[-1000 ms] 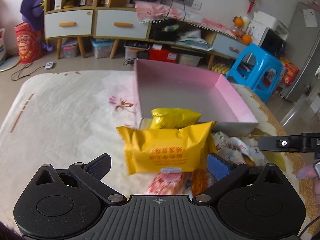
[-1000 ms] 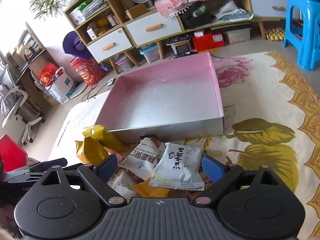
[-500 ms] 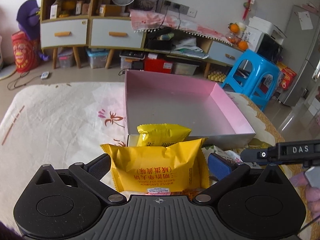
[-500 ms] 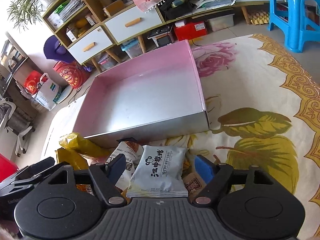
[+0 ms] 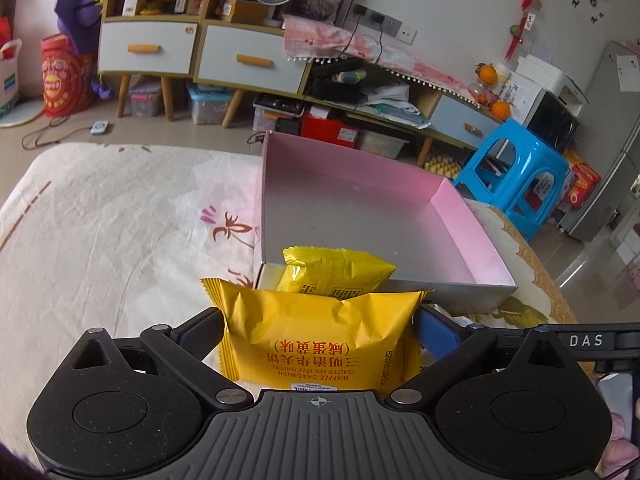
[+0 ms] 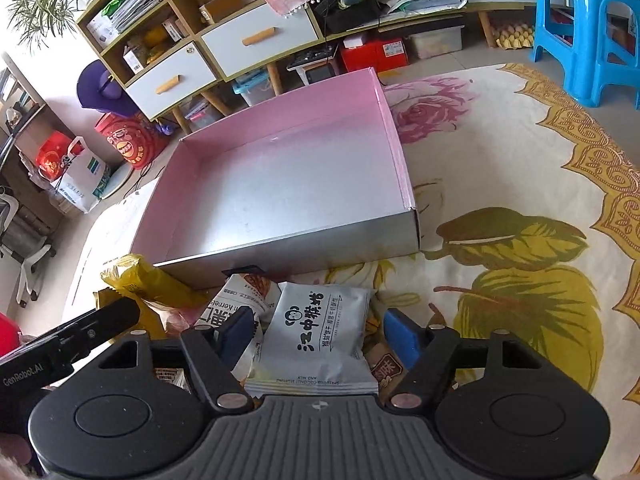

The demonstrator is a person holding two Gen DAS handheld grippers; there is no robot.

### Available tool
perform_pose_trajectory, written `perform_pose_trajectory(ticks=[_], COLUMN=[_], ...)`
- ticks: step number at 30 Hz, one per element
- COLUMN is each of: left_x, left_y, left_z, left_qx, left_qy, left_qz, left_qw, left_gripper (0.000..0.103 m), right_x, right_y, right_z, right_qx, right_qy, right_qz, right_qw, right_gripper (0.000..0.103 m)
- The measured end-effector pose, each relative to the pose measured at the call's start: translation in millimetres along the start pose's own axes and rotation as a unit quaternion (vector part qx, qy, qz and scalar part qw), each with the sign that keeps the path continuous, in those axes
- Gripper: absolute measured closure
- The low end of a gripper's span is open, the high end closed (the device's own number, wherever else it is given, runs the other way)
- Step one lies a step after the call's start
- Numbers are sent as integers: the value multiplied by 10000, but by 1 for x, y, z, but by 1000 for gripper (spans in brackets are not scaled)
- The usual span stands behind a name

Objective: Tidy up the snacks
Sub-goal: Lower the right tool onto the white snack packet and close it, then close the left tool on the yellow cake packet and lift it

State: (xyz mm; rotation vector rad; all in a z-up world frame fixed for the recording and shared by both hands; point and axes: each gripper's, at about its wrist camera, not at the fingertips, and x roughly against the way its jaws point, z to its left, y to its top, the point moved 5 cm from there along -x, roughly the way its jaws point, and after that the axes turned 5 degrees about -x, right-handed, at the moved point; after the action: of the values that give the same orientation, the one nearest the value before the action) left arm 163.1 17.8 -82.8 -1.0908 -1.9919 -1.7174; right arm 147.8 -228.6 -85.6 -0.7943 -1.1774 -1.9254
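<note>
Left gripper (image 5: pixel 318 326) pinched a yellow waffle sandwich packet (image 5: pixel 320 336) by both side edges, lifted just before the pink box (image 5: pixel 472 236), which sat empty on the floral cloth (image 5: pixel 120 220). Right gripper (image 6: pixel 318 330) jaws were closing around a grey-white snack packet (image 6: pixel 320 332) atop the snack pile (image 6: pixel 240 308) in front of the box, pads not yet touching it.

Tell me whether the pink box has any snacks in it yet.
Empty. The pink box shows only bare silver floor in both views; the yellow packets and the white packet all sit outside its near wall.
</note>
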Motion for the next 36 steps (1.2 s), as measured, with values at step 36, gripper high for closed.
perform_pose_trajectory(ticks=[36], left_x=[66], left_y=[-35], left_z=[49], left_qx=[213], left_qy=[-571], left_qz=[573], left_qw=[9965], left_gripper=[2], right_x=[24], right_y=[-2], right_z=[-15], right_qx=[-105], right_qy=[-74], right_qz=[61], right_qw=[9999], right_gripper=[58])
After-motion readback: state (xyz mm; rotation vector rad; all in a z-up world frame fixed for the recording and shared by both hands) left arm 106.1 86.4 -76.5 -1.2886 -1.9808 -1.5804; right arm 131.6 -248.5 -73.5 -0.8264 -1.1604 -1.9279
